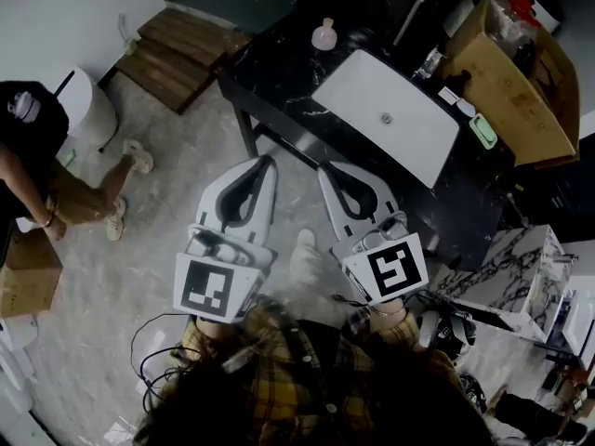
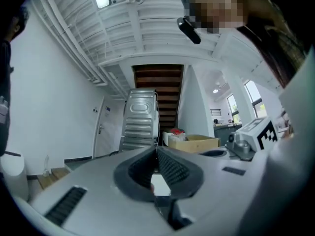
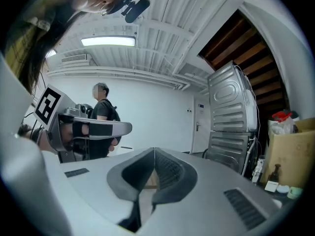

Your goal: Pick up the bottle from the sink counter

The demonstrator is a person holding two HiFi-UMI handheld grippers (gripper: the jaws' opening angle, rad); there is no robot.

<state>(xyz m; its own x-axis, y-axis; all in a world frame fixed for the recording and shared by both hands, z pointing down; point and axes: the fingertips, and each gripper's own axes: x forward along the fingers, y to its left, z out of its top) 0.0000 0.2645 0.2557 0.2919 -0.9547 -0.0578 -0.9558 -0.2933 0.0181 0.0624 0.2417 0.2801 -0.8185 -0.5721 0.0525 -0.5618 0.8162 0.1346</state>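
Observation:
A small pink bottle stands upright at the far left end of the black sink counter, beside the white basin. A clear glass bottle stands behind the basin by the tap. My left gripper and right gripper are held side by side close to my body, short of the counter's near edge, and point toward it. Both are shut with nothing between the jaws. In the left gripper view the left gripper's tips meet; in the right gripper view the right gripper is equally shut.
A cardboard box sits at the counter's right end, with a green dish near it. Wooden steps lie beyond the counter's left end. A person crouches at far left. A marble block stands at the right, with cables on the floor near my feet.

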